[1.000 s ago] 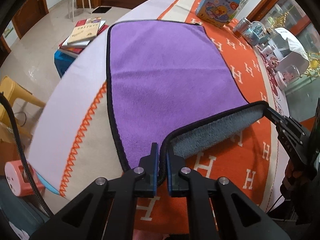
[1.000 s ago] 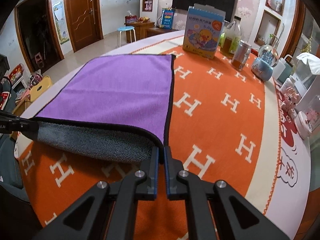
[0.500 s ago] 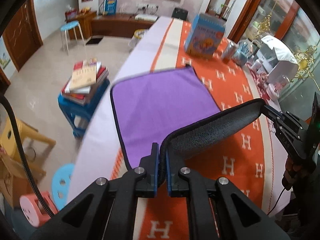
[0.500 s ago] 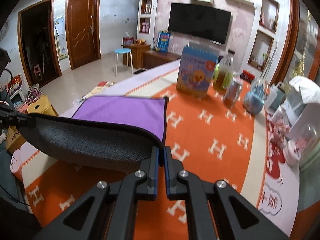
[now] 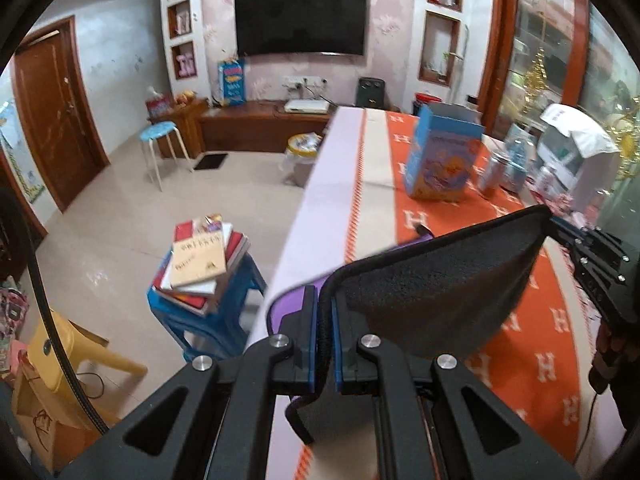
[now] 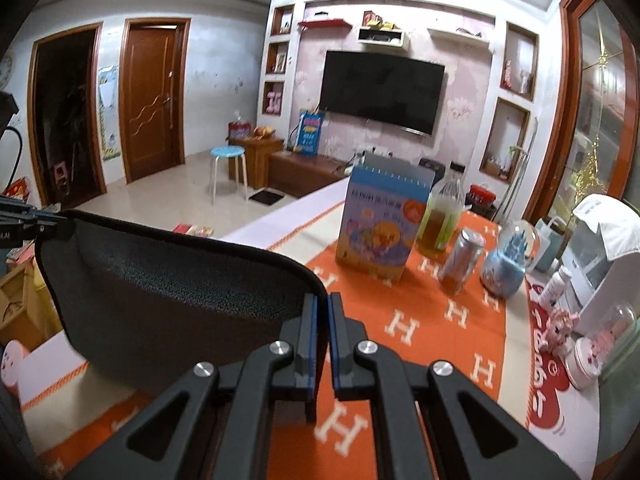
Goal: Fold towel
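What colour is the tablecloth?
The tablecloth is orange with white H letters, clearest in the right wrist view.

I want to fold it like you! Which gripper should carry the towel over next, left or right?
Neither alone, probably. The left gripper and right gripper each pinch a corner of the towel, its edge lifted between them, so both likely carry it forward together.

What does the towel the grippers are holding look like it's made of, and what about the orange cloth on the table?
The towel looks like microfibre or terry: a fuzzy, matte grey pile on the lifted side, purple on the other face, with a stitched black binding along its edge. The orange tablecloth looks like a flat woven or printed fabric with no sheen, white H motifs and a zigzag border; the exact fibre cannot be told.
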Demonstrator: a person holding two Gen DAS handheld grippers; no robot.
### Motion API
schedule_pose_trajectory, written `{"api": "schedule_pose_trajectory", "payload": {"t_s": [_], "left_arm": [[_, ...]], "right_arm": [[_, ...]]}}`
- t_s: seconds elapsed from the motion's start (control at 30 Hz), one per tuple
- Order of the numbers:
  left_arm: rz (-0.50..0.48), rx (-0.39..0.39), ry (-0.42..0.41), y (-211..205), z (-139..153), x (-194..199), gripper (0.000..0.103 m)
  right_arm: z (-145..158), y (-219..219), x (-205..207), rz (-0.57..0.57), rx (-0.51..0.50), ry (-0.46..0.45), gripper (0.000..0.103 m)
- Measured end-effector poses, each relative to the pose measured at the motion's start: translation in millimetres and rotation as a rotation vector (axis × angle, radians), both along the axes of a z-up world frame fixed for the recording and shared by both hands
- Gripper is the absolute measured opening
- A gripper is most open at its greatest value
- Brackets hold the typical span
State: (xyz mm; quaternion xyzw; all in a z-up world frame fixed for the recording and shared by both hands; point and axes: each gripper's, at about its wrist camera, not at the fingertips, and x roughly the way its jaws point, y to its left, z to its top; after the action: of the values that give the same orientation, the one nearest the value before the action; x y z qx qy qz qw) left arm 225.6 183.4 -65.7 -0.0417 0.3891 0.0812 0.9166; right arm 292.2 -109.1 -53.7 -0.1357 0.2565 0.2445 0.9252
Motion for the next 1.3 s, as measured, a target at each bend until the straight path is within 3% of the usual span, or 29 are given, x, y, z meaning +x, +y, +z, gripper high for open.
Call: {"api": "schedule_pose_trajectory", "payload": {"t_s": [0.17, 0.37, 0.43, 0.5, 0.57, 0.63, 0.8, 0.97, 1.3], "left_arm": [[0.037, 0.078, -0.022, 2.4, -28.0, 30.4, 0.004], [0.080, 0.030, 0.032, 18.2, -64.5, 55.2, 0.010], [0.110, 0.032, 0.049, 22.9, -71.9, 60.4, 0.040], [0.135, 0.023, 0.053, 28.5, -75.7, 63.1, 0.052], [0.139, 0.010, 0.053, 31.0, -76.6, 62.0, 0.057], [0.155, 0.005, 0.060, 34.1, -76.9, 61.7, 0.071], [0.175, -0.020, 0.072, 36.3, -70.3, 51.2, 0.077], [0.185, -0.064, 0.091, 37.8, -62.0, 31.1, 0.077], [0.192, -0.104, 0.083, 41.8, -47.3, -36.7, 0.079]], "right_arm": [[-21.5, 22.3, 32.5, -0.028, -0.009, -0.059, 0.005], [-48.6, 42.4, 55.3, -0.057, -0.028, -0.083, 0.007], [-53.1, 44.6, 60.5, -0.069, -0.015, -0.071, 0.013], [-57.3, 43.8, 66.9, -0.093, -0.010, -0.062, 0.024], [-59.6, 40.5, 72.7, -0.115, 0.007, -0.051, 0.048], [-60.7, 36.8, 76.2, -0.133, 0.032, -0.039, 0.050], [-59.3, 30.0, 77.9, -0.177, 0.034, -0.020, 0.054], [-47.9, 18.5, 62.9, -0.214, 0.022, -0.024, 0.065], [-26.7, -16.9, -6.7, -0.348, 0.015, -0.010, 0.070]]}}
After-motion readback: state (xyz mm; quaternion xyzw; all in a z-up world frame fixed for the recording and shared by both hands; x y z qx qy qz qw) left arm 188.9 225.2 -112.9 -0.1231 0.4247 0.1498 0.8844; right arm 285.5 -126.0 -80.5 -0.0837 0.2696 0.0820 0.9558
